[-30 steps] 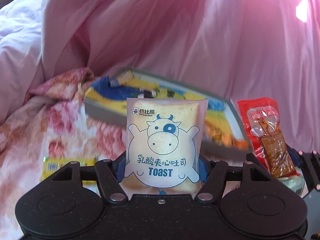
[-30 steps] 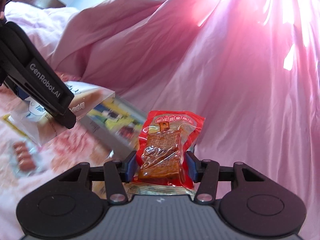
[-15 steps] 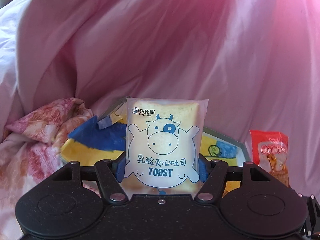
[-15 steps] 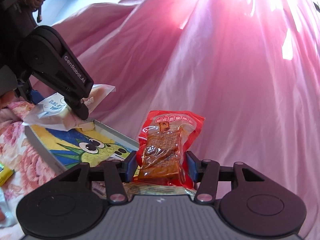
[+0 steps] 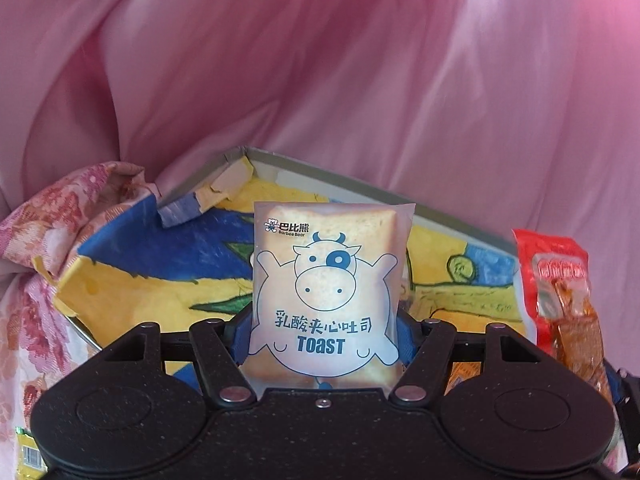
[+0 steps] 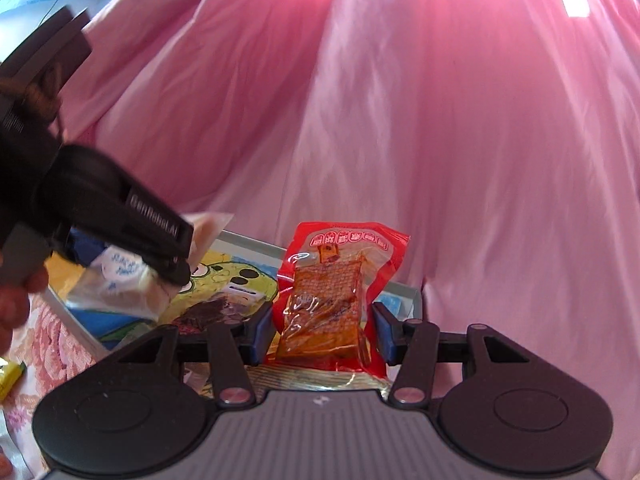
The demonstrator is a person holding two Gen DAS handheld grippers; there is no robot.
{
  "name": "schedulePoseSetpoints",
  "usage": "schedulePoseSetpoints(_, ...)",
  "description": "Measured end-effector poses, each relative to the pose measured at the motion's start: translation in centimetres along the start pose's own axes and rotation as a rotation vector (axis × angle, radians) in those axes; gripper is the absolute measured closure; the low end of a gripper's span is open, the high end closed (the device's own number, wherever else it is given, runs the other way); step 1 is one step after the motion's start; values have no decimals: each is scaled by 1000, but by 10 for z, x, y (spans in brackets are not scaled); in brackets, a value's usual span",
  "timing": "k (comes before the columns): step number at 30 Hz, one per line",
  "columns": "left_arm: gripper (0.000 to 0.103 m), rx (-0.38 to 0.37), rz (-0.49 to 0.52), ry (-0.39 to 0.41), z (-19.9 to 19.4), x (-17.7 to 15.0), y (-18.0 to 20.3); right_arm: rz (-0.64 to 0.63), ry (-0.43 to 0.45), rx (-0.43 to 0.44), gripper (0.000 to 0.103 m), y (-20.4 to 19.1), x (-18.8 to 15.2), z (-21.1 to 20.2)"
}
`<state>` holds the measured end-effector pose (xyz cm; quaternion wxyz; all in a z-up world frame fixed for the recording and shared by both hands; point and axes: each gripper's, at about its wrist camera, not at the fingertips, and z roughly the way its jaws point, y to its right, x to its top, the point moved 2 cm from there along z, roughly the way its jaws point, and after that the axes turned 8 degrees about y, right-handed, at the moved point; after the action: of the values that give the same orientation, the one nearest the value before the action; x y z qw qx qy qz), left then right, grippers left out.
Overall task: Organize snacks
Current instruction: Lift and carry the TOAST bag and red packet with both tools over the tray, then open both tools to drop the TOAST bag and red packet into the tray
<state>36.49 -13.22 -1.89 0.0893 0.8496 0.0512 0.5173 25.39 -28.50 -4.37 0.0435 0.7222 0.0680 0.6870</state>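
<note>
Pink sheet [image 5: 360, 80] behind gripped toast packet [image 5: 326, 296]

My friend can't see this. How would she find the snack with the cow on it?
Find the big pink sheet, then the shallow cartoon-printed box below it. In front of the box, the left hand-held gripper holds up the toast packet: pale and frosted, with a blue cow drawing and the word TOAST. The red snack packet beside it has no cow.

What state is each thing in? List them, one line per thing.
Left tool: shut on toast packet.
Toast packet: sealed, upright, held over the box.
Right tool: shut on red snack packet.
Red snack packet: sealed, upright, held.
Box: open, lidless, torn at one corner.
Yellow packet: lying on the floral cloth.
</note>
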Motion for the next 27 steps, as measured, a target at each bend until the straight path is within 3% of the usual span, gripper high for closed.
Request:
schedulePoseSetpoints(16, 35, 7, 14, -25, 9, -5, 5, 110, -77, 46, 45, 13, -6, 22)
schedulePoseSetpoints(25, 28, 0, 14, -8, 2, -4, 5, 148, -91, 60, 32, 17, -10, 24)
schedulePoseSetpoints(27, 25, -6, 13, 3, -3, -4, 5, 145, -77, 61, 22, 17, -8, 21)
